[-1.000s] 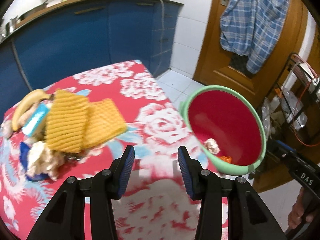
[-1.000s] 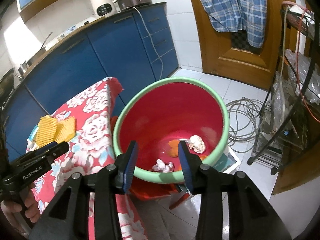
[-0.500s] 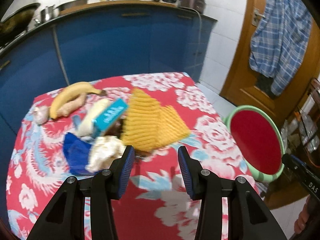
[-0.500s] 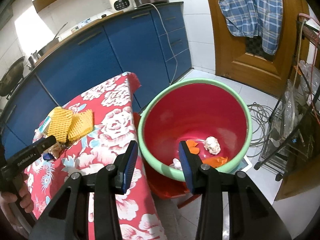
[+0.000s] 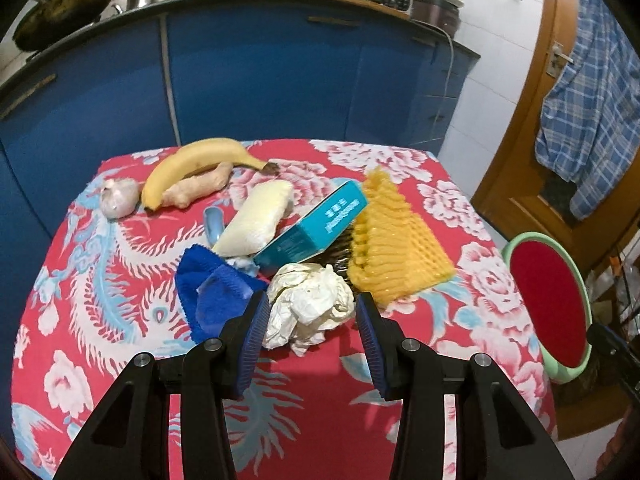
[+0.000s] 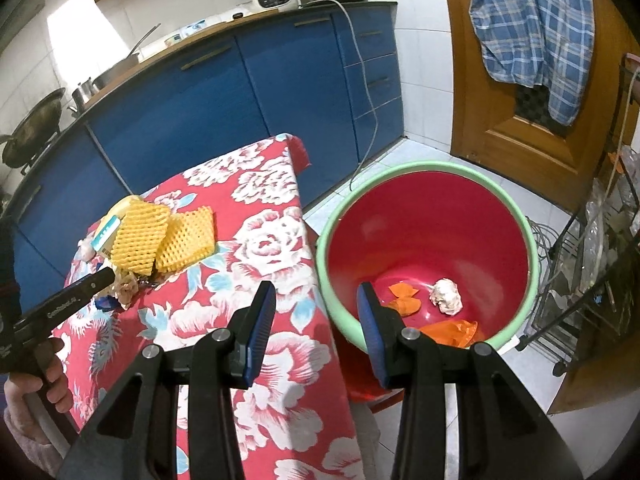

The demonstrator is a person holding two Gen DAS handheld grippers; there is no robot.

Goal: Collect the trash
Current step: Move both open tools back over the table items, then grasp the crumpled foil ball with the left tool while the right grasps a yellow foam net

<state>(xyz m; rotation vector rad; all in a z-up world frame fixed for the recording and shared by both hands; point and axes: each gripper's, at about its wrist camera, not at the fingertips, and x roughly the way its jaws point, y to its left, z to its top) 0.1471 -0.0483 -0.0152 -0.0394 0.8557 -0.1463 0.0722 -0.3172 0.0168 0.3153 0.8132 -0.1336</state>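
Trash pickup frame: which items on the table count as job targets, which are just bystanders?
Job:
crumpled tissue, between the open left gripper fingers
yellow foam nets
teal box
red bin, already holding scraps

Likely bystanders:
banana
ginger
garlic
blue cloth

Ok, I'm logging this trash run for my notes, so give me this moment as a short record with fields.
left hand-held gripper: open, jaws either side of the crumpled white paper, not closed on it
right hand-held gripper: open, empty, over the table edge beside the bin
red bin: holds a paper wad and orange scraps
table pile: yellow foam nets, teal box, blue cloth, banana
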